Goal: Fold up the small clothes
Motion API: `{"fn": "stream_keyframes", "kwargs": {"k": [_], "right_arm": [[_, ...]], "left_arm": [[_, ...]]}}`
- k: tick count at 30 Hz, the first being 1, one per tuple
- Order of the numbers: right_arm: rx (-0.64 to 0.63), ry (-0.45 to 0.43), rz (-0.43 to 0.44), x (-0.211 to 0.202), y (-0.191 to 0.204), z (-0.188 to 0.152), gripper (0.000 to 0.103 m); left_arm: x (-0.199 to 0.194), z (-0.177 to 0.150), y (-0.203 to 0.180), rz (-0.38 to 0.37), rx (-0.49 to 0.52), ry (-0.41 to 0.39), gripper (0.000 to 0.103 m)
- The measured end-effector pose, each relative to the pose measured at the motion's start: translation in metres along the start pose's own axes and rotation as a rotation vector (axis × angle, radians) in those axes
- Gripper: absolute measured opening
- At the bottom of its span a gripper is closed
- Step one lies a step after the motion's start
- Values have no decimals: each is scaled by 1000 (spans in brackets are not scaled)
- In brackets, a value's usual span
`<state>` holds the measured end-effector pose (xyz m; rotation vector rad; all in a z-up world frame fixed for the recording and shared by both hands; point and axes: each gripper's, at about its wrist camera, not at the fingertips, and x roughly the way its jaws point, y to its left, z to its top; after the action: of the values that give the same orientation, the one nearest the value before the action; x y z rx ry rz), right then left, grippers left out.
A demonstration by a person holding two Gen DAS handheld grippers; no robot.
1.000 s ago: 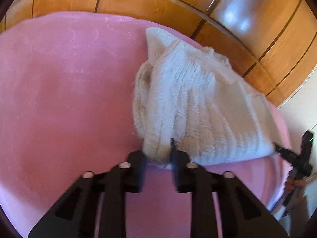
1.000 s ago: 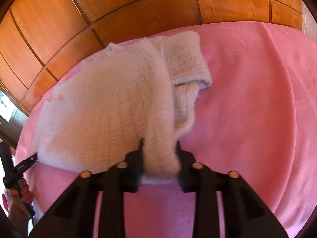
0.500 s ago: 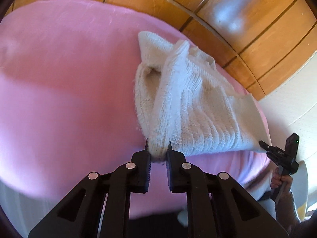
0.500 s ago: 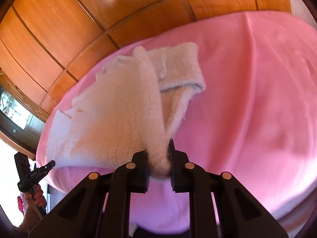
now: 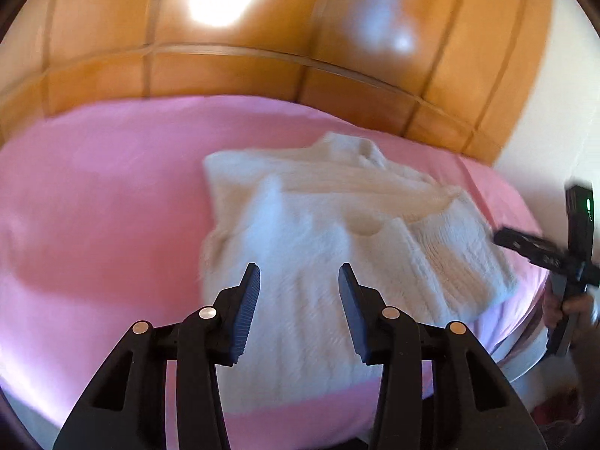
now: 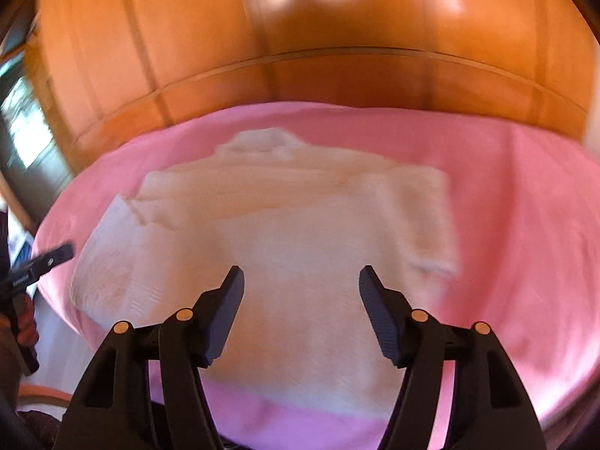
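A small cream knitted sweater (image 5: 318,247) lies spread on the pink bedcover (image 5: 97,232), its hem nearest me. My left gripper (image 5: 298,272) hovers just above the hem, its jaws opening, and nothing is pinched between its pads. In the right wrist view the same sweater (image 6: 300,232) fills the middle of the bed. My right gripper (image 6: 302,273) hangs over its near part with jaws opening wide and no cloth between them. Each view is blurred by motion.
A glossy wooden headboard (image 5: 262,63) rises behind the bed. The other gripper and the hand holding it (image 5: 562,262) show at the right edge of the left view. They appear at the left edge of the right view (image 6: 22,292). The pink bedcover (image 6: 525,225) stretches beyond the sweater.
Both grippers were shut on the sweater's edges and lifting them; now both have let go and pulled back upward, and the sweater has dropped flat on the bed.
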<state>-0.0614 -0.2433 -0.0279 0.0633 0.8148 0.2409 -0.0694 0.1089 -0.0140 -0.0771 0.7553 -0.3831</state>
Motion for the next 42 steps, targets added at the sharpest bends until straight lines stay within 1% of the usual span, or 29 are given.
{"fn": "stream_keyframes", "kwargs": {"k": [2, 4, 5, 6, 7, 8, 9, 12, 14, 16, 17, 19, 22, 23, 24, 25, 26, 27, 28, 29, 31, 32, 33, 34, 35, 36, 38, 39, 42], "right_arm": [[-41, 29, 19, 26, 19, 7, 56], [-68, 81, 14, 54, 30, 11, 47], [-75, 95, 4, 61, 26, 10, 43], [-74, 109, -5, 72, 26, 8, 36], [-68, 112, 3, 75, 23, 6, 21], [-57, 109, 5, 76, 20, 4, 14], [-56, 104, 4, 72, 15, 2, 6], [-57, 69, 2, 56, 17, -1, 5], [-54, 24, -1, 39, 17, 4, 5], [-34, -40, 3, 20, 15, 13, 5], [-27, -75, -3, 13, 13, 19, 5], [-32, -106, -34, 12, 11, 30, 5], [-3, -81, -52, 40, 0, 39, 5], [3, -47, -65, 56, -3, 38, 5], [18, -8, -76, 73, -7, 36, 5], [35, 19, -76, 80, -12, 31, 5], [55, 31, -65, 92, -15, 25, 6], [53, 5, -68, 92, -15, 22, 7], [46, -6, -75, 91, -14, 21, 8], [46, -8, -78, 88, -14, 21, 8], [48, -5, -70, 84, -15, 21, 12], [50, 0, -61, 81, -16, 21, 14], [60, 4, -44, 75, -19, 22, 24], [73, 3, -20, 70, -22, 22, 46], [93, -10, 13, 62, -26, 23, 57], [96, -23, 11, 54, -26, 22, 67], [72, -34, -17, 42, -27, 22, 67], [68, -37, -22, 37, -29, 22, 67], [60, -51, -60, 20, -42, 20, 73]], "left_arm": [[22, 6, -18, -23, 57, 19, 43], [53, 10, -28, -16, 76, 86, 43], [65, 9, -27, -30, 74, 123, 43], [73, 6, -28, -35, 69, 145, 43], [84, 4, -28, -30, 65, 170, 41], [89, 2, -29, -29, 71, 173, 26], [89, 0, -31, -22, 88, 154, 7], [75, 0, -25, -56, 66, 96, 3], [61, 5, -21, -46, 46, 45, 3], [46, 17, -14, -64, -10, -10, 3], [38, 24, -12, -70, -29, -54, 3], [35, 35, -14, -52, -23, -101, 3], [51, 46, -15, -5, 0, -108, 3], [69, 47, -18, 54, 29, -84, 3], [88, 46, -18, 90, 37, -33, 3], [106, 43, -16, 99, 36, 29, 3], [127, 36, -13, 134, 26, 90, 5], [131, 32, -13, 146, 26, 82, 5], [131, 30, -16, 160, 46, 65, 5], [128, 30, -21, 176, 70, 66, 5], [121, 31, -22, 169, 59, 73, 8], [116, 32, -22, 159, 52, 70, 12], [110, 34, -20, 153, 45, 57, 21], [104, 35, -18, 159, 42, 44, 25], [95, 35, -15, 176, 41, 26, 28], [93, 37, -11, 189, 41, 17, 32], [82, 35, -4, 226, 37, -2, 36], [77, 37, -1, 239, 36, -8, 36], [71, 37, 14, 268, 27, 2, 36]]}}
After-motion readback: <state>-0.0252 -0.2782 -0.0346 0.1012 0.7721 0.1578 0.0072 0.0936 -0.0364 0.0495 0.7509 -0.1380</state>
